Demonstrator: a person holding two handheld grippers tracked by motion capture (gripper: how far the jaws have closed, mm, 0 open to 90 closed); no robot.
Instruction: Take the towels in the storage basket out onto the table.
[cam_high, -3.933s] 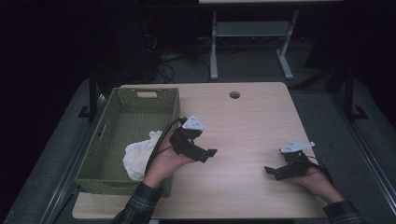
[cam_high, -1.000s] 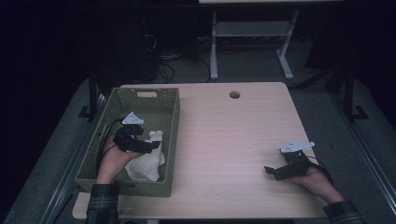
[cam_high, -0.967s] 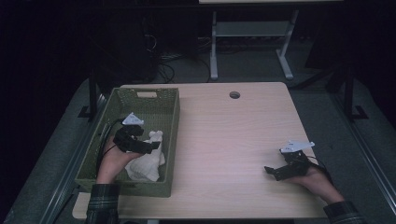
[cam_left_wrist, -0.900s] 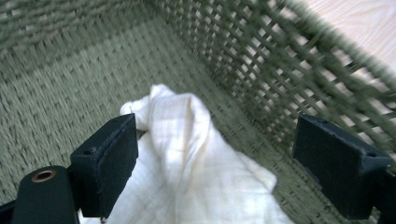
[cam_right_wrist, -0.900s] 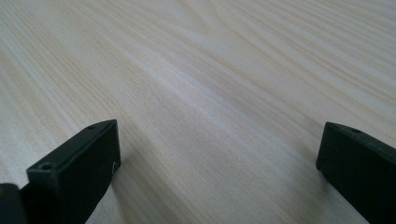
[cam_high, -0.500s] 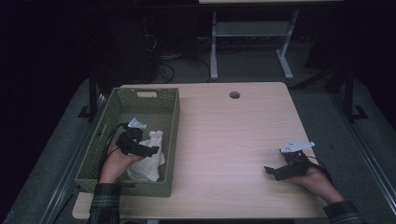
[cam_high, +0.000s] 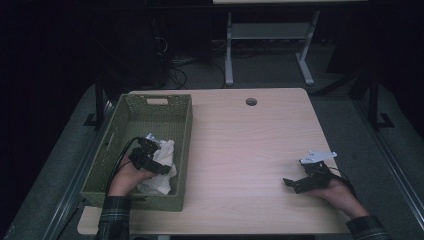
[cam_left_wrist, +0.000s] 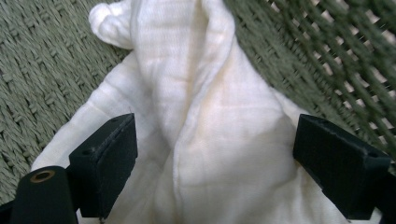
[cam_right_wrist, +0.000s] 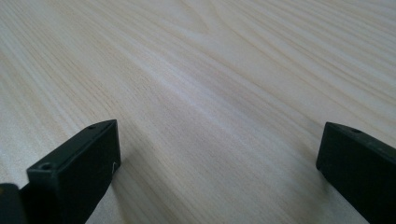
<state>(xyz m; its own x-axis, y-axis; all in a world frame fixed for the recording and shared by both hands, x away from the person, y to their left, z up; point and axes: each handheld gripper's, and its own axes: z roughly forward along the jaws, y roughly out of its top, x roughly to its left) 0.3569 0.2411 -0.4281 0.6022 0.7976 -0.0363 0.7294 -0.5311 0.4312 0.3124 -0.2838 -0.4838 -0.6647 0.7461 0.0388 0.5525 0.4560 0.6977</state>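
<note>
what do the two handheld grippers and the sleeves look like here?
Both are black two-jaw units with blocky rectangular jaw pads. The left gripper trails a black cable that loops back past the wrist. The right gripper carries a pale grey three-cornered plate on top, with a cable behind it. Both forearms wear dark plaid sleeves.

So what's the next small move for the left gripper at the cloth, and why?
Probably shut the left gripper: its jaws stand wide open on either side of the bunched white cloth lying in the green basket, so nothing is gripped yet.
</note>
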